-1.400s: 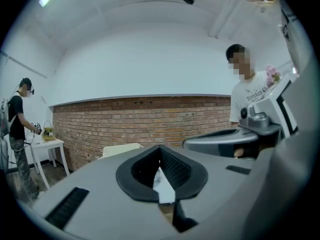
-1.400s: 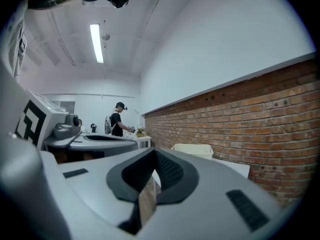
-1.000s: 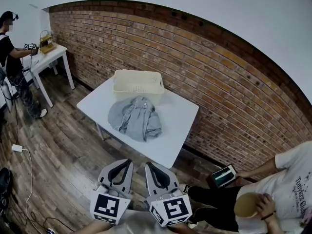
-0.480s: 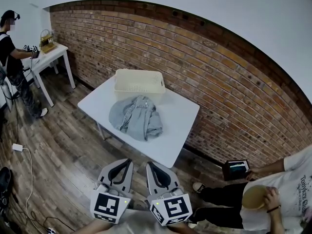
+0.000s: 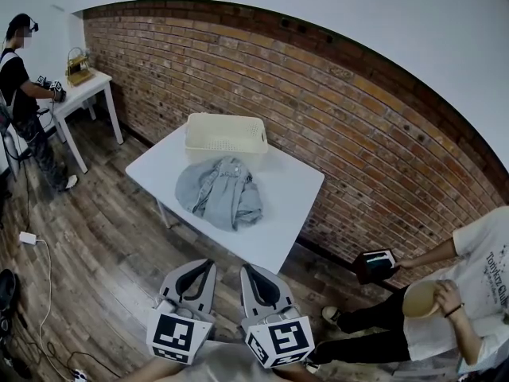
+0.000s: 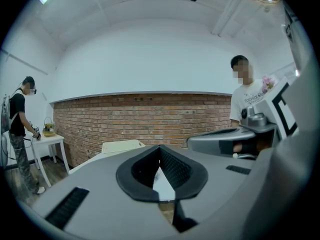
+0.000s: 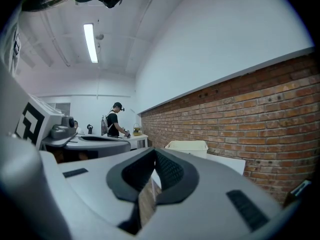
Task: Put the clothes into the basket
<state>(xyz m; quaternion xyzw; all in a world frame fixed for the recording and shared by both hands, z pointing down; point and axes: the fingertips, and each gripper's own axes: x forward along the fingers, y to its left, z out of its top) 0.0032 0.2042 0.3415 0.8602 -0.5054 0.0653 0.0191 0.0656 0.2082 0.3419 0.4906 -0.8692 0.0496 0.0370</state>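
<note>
Two tongs are recorded: left tongs (image 5: 207,263) and right tongs (image 5: 245,268), both clenched on nothing, held side by side short of the white tabletop (image 5: 290,196). A grey-blue shirt (image 5: 219,193) is heaped mid-tabletop, well apart from both. The cream basket (image 5: 215,151) is seen just behind it.

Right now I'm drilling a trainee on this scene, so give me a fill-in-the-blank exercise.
The grey clothes lie on the white ____.
The cream basket stands between the clothes and the ____ wall.
The left claw and the right claw are both ____.
Missing words: table, brick, shut.
</note>
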